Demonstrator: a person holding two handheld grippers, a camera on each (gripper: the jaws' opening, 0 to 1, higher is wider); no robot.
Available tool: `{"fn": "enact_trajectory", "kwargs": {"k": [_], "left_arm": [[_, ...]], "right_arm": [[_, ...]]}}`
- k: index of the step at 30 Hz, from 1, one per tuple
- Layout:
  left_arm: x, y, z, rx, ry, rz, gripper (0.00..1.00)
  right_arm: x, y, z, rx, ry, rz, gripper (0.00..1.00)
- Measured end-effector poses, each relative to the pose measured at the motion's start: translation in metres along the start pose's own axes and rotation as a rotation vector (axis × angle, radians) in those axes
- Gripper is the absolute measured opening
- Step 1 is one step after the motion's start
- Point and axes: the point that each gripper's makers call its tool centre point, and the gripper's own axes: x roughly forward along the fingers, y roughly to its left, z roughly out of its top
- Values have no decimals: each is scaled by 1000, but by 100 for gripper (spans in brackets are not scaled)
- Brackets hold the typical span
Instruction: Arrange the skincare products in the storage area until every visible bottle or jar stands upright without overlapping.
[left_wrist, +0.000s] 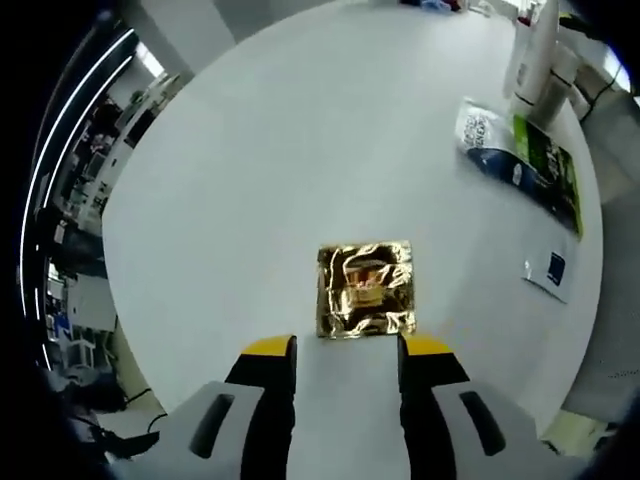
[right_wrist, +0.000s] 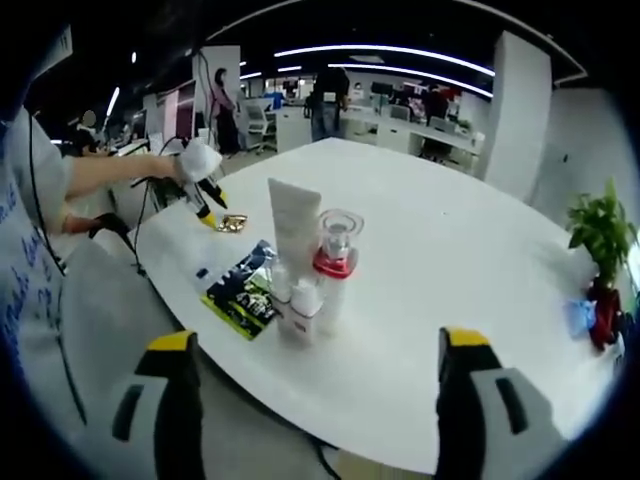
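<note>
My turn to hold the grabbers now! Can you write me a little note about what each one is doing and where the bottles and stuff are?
Left gripper: open, holding nothing, fingers aimed at the shiny gold foil square packet lying flat on the round white table.
Right gripper: open wide, holding nothing, facing the cluster.
Cluster: tall white tube, clear bottle with red collar and small white bottles stand upright, close together.
Lying flat beside them: dark blue and green sachets.
Left to do: gold packet and sachets not yet arranged.
</note>
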Motion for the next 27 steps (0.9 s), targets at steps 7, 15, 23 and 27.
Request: {"fn": "enact_trajectory", "kwargs": {"k": [7, 15, 23, 27], "left_arm": [[3, -4, 14, 33, -19, -7, 38], [10, -6, 32, 35, -43, -13, 38], [14, -6, 47, 44, -58, -24, 38], [17, -4, 51, 38, -58, -31, 38]], "right_arm": [[0, -1, -1, -2, 4, -2, 100], [2, 1, -2, -4, 12, 6, 100], [1, 0, -2, 0, 12, 2, 100], [0, -1, -4, 5, 16, -1, 100]]}}
